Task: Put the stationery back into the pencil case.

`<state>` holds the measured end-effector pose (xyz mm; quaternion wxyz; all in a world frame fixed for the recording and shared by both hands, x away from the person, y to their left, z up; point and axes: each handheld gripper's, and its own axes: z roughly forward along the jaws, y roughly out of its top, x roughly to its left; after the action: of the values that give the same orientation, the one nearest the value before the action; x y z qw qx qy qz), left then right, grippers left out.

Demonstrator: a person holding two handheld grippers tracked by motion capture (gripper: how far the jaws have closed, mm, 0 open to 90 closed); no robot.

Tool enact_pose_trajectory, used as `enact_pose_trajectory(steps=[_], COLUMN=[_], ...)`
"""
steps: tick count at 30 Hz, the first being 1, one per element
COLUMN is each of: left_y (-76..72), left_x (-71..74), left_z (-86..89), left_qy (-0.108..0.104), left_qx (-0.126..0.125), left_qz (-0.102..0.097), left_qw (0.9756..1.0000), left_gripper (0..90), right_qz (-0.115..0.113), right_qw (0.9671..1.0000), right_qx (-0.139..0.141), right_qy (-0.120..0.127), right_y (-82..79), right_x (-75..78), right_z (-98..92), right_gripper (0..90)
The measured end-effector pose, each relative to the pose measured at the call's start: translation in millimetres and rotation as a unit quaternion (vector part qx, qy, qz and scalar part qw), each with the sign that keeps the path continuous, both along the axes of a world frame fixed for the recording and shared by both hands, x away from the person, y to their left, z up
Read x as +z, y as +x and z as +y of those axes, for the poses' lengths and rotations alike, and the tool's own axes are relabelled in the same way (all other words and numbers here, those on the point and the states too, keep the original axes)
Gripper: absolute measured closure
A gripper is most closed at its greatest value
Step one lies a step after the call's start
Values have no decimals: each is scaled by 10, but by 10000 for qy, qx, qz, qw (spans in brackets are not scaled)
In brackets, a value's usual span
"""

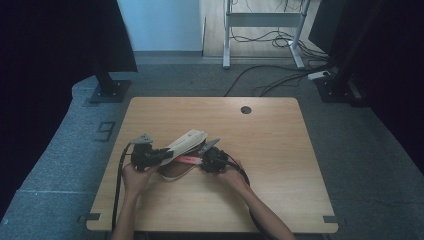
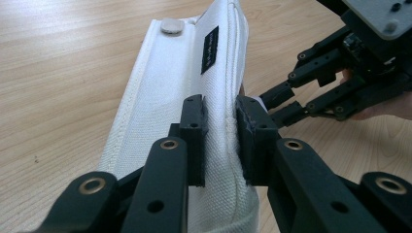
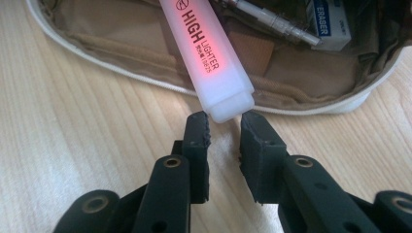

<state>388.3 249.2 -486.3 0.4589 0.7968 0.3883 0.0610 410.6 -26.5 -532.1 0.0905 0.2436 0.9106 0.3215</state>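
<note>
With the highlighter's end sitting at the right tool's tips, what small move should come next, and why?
Probably ease the right tool forward and close on the pink highlighter. Its pale end only just reaches between the pads, too shallow for a sure hold, while its body leans out of the open pencil case. The left tool is clamped on the case's white flap, holding it open.

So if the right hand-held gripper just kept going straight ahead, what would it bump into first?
The pink highlighter: its end sits right at the right hand-held gripper tips. Behind it lies the open pencil case, probably next.
</note>
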Motion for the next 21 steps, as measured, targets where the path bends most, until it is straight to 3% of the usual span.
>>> enact_pose_trajectory(steps=[11,21], left_y=[-1,3], left_x=[-1,-7], left_z=[-5,-13], left_qy=[5,6], left_qx=[-7,-51], left_qz=[10,30], left_qw=[10000,10000], left_gripper=[746,742], right_qz=[-173,-203], right_qw=[9998,9993], right_qx=[-110,-270], right_qy=[-48,129], right_y=[93,252], right_x=[40,117], right_z=[94,187], right_gripper=[762,772])
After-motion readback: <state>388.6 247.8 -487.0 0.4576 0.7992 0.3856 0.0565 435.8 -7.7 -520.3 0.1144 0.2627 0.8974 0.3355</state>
